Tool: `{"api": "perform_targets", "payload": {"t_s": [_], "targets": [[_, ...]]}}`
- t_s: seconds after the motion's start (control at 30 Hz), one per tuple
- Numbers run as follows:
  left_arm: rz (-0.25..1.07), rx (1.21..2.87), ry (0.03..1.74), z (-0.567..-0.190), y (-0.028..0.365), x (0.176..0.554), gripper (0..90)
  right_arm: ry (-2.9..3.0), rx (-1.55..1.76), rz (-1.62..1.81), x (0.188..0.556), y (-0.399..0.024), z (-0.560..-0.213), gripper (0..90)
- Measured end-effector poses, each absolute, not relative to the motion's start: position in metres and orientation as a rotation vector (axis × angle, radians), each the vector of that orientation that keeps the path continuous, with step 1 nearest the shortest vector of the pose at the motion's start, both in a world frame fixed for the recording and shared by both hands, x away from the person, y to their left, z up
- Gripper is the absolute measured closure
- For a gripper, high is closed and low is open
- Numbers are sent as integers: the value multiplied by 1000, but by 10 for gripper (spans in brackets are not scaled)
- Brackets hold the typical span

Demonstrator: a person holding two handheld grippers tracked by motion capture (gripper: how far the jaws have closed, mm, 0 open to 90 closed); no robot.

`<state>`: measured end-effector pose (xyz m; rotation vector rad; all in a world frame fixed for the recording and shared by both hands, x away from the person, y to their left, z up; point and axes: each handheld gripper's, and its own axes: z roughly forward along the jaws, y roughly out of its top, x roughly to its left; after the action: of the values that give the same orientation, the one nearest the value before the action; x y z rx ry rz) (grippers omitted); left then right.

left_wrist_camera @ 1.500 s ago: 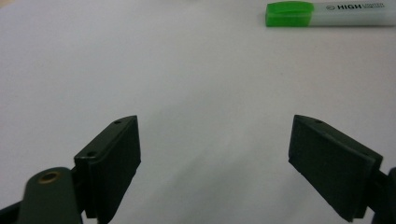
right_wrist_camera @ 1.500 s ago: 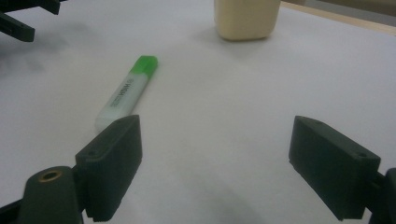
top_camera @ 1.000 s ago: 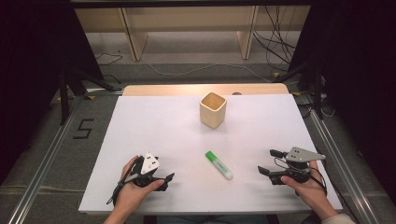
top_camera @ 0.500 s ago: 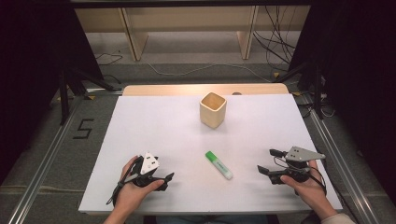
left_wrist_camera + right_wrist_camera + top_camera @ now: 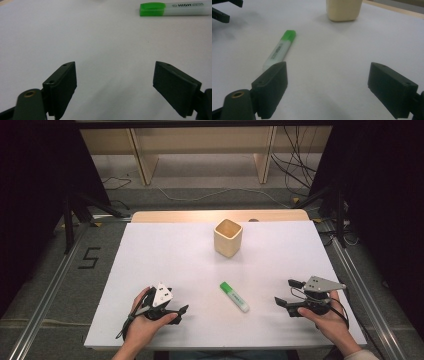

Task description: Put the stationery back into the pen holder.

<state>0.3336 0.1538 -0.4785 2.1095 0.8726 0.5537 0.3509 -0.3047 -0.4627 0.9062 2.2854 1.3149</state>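
A highlighter [image 5: 234, 296] with a green cap lies flat on the white table top [image 5: 165, 255], near the front and between my two grippers. In the left gripper view the highlighter [image 5: 175, 8] lies ahead at the upper right. In the right gripper view the highlighter [image 5: 279, 48] lies ahead at the left, green cap pointing away. My left gripper [image 5: 181, 314] rests at the front left, open and empty [image 5: 115, 82]. My right gripper [image 5: 285, 292] is held at the front right, open and empty [image 5: 328, 85]. Neither touches the highlighter.
A pale wooden square cup [image 5: 228, 237] stands upright behind the highlighter, toward the far middle of the table; the cup [image 5: 344, 10] also appears ahead of the right gripper. The left gripper's jaws [image 5: 222, 12] show at that view's top left. Wooden shelving and cables lie beyond the far edge.
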Motion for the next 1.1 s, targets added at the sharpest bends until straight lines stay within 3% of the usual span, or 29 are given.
{"api": "perform_targets", "payload": {"t_s": [0.43,1.1], "targets": [[555,2112,858,-478,150,332,190,2510,911,1067,368,-251,-448,273],[553,2110,856,-479,150,333,191,2819,899,678,392,-168,-443,336]]}}
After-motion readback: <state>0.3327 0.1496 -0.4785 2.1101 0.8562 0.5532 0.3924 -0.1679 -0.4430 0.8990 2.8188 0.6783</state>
